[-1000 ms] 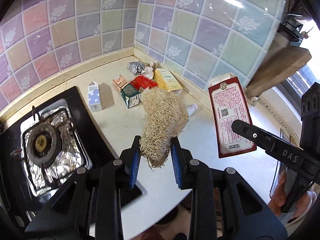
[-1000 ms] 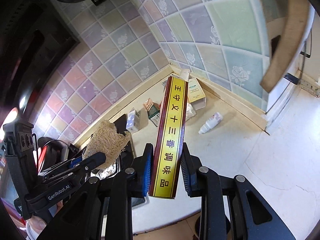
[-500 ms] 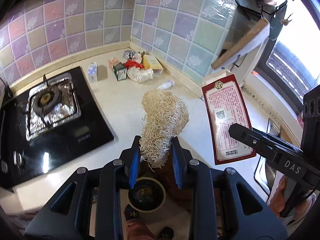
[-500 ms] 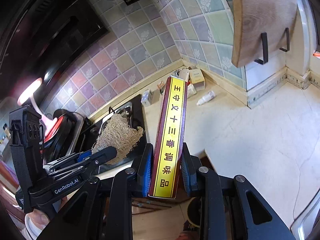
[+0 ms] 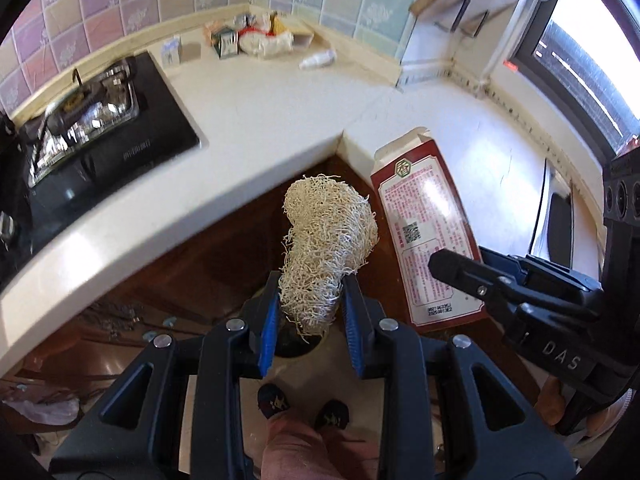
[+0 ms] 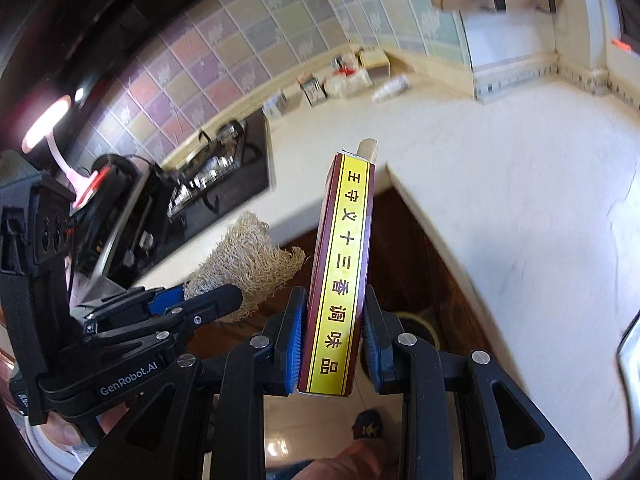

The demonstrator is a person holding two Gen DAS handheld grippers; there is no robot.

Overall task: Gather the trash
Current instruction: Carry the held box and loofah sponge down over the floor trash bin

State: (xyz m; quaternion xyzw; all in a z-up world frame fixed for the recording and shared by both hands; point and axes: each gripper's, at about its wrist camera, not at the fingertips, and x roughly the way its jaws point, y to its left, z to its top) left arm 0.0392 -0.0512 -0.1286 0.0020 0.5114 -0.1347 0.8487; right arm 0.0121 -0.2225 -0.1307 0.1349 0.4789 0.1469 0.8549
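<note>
- The tan, fibrous loofah scrubber (image 5: pixel 326 248) is pinched in the left gripper (image 5: pixel 310 328), off the counter's edge.
- The tall red-and-yellow cardboard seasoning box (image 6: pixel 340 276) is clamped upright in the right gripper (image 6: pixel 332 344), beside it.
- Remaining litter (image 5: pixel 256 38) lies in the white countertop's (image 5: pixel 256 108) tiled corner.

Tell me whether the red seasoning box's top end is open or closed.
Open: the seasoning box shows a loose flap raised at its far end, seen again in the right wrist view.

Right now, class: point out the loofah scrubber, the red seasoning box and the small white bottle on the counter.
loofah scrubber (image 5: pixel 328 248), left wrist view, middle of its fibrous body.
red seasoning box (image 6: pixel 340 276), right wrist view, its yellow side panel.
small white bottle (image 5: pixel 317 60), left wrist view, its body.
</note>
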